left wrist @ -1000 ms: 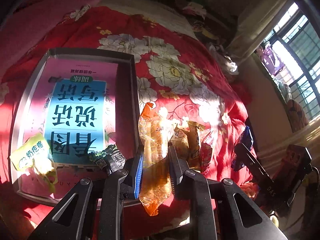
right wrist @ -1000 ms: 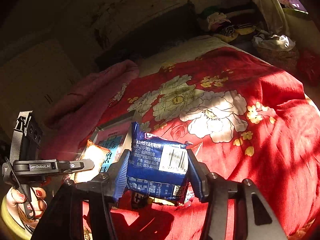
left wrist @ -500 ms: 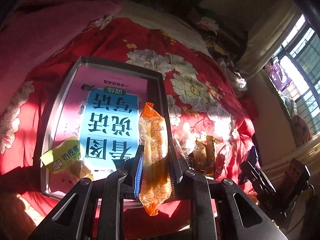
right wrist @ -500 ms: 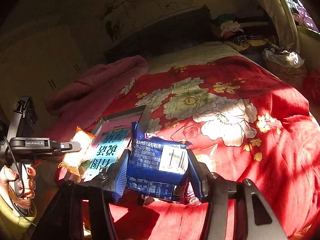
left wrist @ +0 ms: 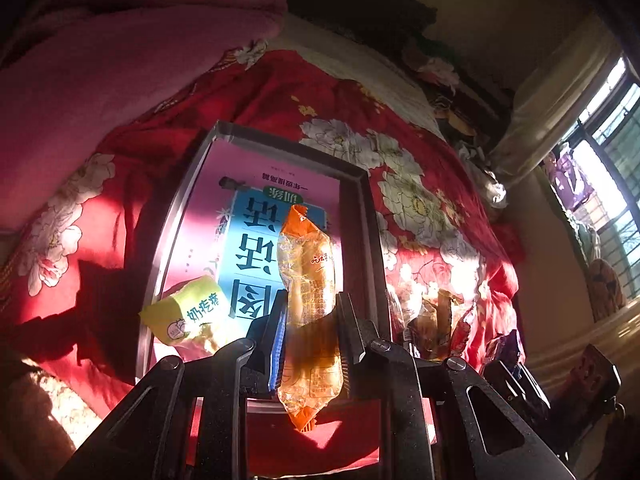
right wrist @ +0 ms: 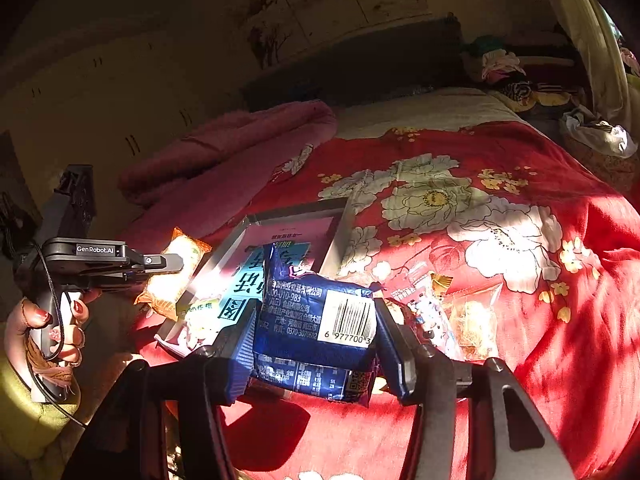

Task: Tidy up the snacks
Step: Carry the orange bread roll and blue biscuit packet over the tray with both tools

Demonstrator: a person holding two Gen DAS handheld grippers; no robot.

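My left gripper (left wrist: 310, 312) is shut on an orange snack packet (left wrist: 308, 280) and holds it upright above the grey tray (left wrist: 372, 248). The tray is lined with a pink and blue book cover (left wrist: 256, 240), and a yellow-green snack (left wrist: 186, 312) lies at its near end. My right gripper (right wrist: 314, 320) is shut on a blue snack packet (right wrist: 316, 320) with a barcode, held above the red quilt beside the tray (right wrist: 340, 224). The left gripper (right wrist: 160, 262) with its orange packet (right wrist: 176, 276) shows at the left of the right wrist view.
Several loose snack packets (right wrist: 448, 312) lie on the red flowered quilt (right wrist: 520, 280) right of the tray; they also show in the left wrist view (left wrist: 436, 316). A pink blanket (left wrist: 100, 80) is heaped behind. A window (left wrist: 608, 160) is at the right.
My left gripper has carried the orange packet leftward from the loose pile to over the tray. The right gripper keeps hold of the blue packet and has drifted slightly toward the tray.
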